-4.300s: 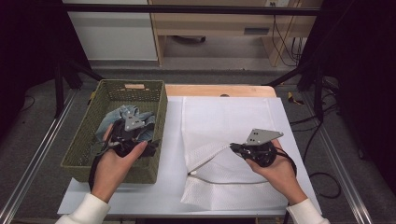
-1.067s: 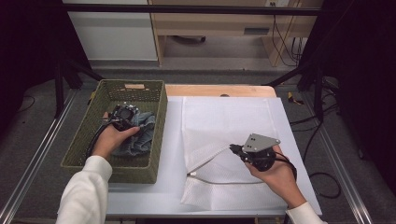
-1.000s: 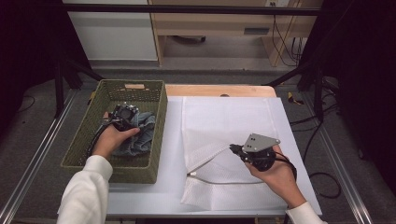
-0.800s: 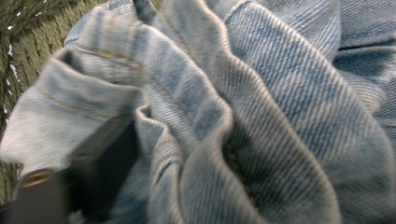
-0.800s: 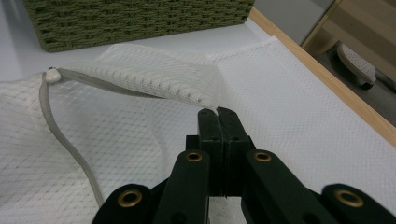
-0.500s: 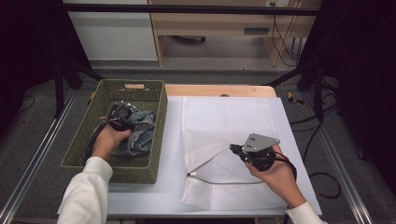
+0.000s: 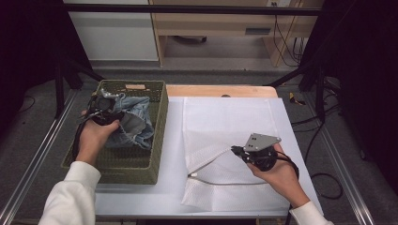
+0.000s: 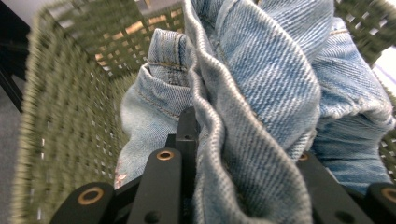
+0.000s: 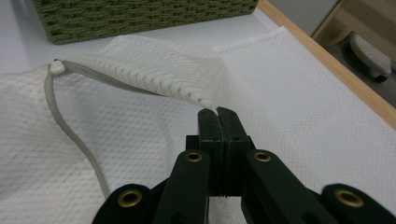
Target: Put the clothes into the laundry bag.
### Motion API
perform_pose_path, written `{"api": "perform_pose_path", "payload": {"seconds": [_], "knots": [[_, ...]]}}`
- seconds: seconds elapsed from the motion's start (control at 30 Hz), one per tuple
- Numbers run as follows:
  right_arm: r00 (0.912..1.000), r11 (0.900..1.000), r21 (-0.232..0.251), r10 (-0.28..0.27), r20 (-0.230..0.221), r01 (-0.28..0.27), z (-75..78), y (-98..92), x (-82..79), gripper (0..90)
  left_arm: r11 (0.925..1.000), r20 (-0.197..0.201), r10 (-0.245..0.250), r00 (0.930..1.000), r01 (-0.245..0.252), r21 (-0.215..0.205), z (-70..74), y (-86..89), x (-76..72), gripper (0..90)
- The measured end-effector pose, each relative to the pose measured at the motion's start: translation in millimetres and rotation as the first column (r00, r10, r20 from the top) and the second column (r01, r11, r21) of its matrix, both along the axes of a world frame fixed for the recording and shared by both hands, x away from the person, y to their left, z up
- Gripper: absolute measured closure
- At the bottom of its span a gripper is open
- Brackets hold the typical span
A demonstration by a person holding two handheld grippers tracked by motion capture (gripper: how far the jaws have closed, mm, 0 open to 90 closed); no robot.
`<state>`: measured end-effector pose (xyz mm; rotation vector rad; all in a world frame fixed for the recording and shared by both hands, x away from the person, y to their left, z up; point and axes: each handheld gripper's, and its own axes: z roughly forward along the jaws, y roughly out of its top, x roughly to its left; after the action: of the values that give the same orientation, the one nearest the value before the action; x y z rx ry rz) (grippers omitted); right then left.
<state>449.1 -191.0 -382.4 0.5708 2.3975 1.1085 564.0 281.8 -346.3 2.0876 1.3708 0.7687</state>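
Left hand-held gripper (image 7: 104, 112): in the left half of the high view, over the far end of the basket; its jaws have just been closing and now pinch a thick fold of the denim garment, which the left gripper view shows bunched between the two black jaws.
Denim garment (image 7: 133, 123): light blue jeans fabric, crumpled, partly raised out of the basket under the left hand-held gripper, the rest hanging back inside against the right wall; seams and a hem show in the left gripper view (image 8: 261, 84).
Basket (image 7: 136, 166): olive-green woven, rectangular, on the left part of the desk, its long side just beside the mesh bag.
Right hand-held gripper (image 7: 236, 151): lower right of centre in the high view; jaws pressed together on the upper edge of the mesh bag's opening, holding that edge lifted off the layer below, as the right gripper view shows (image 9: 218, 112).
Mesh bag (image 7: 225, 122): white netted laundry bag lying flat on the middle of the desk, its grey zipper (image 9: 70, 126) curving along the open mouth at the side toward the basket.
Desk (image 7: 291, 140): white top with a wooden strip at the far edge.
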Motion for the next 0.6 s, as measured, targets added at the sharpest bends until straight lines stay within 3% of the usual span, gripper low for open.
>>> {"api": "perform_pose_path", "payload": {"seconds": [0.23, 0.6], "knots": [[0.9993, 1.0, -0.007, 0.012, -0.035, -0.012, 2.9, -4.1, 1.7, 89.9, 0.9996, 0.057, -0.003, 0.9984, 0.005, -0.029, 25.8, 2.3, -13.5, 70.1], [0.9987, 0.999, -0.037, 0.016, -0.048, -0.018, 10.6, -2.8, 3.9, 89.9, 0.9988, 0.092, 0.011, 0.9957, -0.007, -0.048, 39.3, 12.5, -20.5, 70.2]]}}
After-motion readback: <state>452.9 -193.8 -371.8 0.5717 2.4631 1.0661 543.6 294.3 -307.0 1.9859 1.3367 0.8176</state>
